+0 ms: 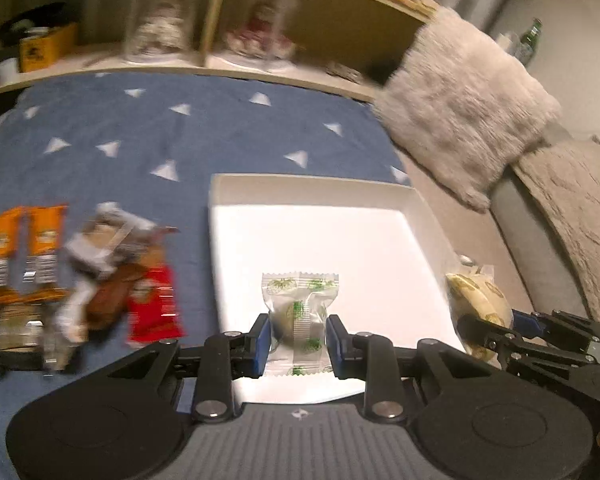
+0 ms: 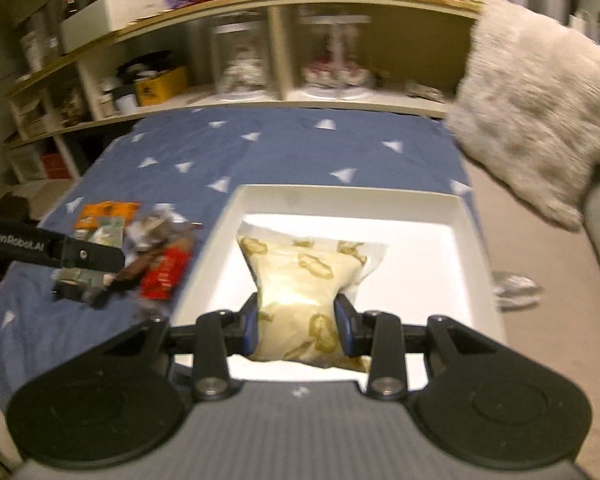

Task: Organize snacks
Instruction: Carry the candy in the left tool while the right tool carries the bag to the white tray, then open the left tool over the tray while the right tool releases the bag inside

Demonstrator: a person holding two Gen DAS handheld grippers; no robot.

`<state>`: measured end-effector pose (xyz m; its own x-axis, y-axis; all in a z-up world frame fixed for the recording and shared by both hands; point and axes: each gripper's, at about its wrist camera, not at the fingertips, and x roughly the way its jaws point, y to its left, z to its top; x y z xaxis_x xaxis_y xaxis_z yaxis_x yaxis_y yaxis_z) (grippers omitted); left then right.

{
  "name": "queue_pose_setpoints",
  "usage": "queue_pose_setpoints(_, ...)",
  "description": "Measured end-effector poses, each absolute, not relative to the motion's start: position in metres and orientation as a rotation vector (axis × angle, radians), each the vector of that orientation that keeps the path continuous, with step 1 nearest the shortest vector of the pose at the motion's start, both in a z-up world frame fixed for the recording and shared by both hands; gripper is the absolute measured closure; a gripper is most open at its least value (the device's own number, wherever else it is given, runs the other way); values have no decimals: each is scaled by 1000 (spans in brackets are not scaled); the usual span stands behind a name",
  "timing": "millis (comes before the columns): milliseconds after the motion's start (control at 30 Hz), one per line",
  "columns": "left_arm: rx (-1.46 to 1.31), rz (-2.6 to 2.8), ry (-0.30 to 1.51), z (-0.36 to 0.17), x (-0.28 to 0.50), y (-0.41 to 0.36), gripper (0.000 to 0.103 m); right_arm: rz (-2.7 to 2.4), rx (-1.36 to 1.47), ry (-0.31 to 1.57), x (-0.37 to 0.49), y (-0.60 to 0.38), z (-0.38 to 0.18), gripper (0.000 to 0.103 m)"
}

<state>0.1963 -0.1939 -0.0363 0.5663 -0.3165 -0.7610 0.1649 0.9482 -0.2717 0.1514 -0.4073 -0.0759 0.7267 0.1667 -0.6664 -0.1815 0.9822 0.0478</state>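
My left gripper [image 1: 298, 338] is shut on a clear-wrapped round snack with green print [image 1: 298, 312], held above the near part of a white tray [image 1: 320, 188]. My right gripper [image 2: 298, 326] is shut on a cream packet with yellow-brown print [image 2: 300, 288], held over the same white tray [image 2: 340, 200]. In the left wrist view the right gripper [image 1: 496, 330] with its cream packet [image 1: 478, 300] shows at the tray's right edge. A pile of snacks lies left of the tray: orange bars [image 1: 24, 248], a red packet [image 1: 154, 306] and brown and silver wrappers [image 1: 108, 264].
The tray and snacks rest on a blue cloth with white triangles [image 1: 180, 136]. A furry grey cushion [image 1: 464, 108] leans at the right. Wooden shelves [image 2: 284, 56] with jars and boxes stand behind. A crumpled silver wrapper [image 2: 514, 286] lies right of the tray.
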Motion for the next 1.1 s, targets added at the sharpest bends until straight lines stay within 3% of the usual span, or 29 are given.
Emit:
queue_pose_setpoints(367,-199,-367,1006,-65,221,-285,71,85,17,783,161,-495,-100,60)
queue_pose_setpoints(833,-244,-351,1033,-93,252,-307,70,91,101,855,221,-517,-122,57)
queue_pose_setpoints(867,-235,-348,1031,-93,253,-308,68,90,110,850,225,-519,-120,56)
queue_pose_setpoints(967,-224,-343,1030,-95,253,-307,50,86,136,836,228,-522,-116,43)
queue_pose_setpoints(1100,-215,-336,1039,-97,252,-303,42,80,134,847,228,-523,-113,40)
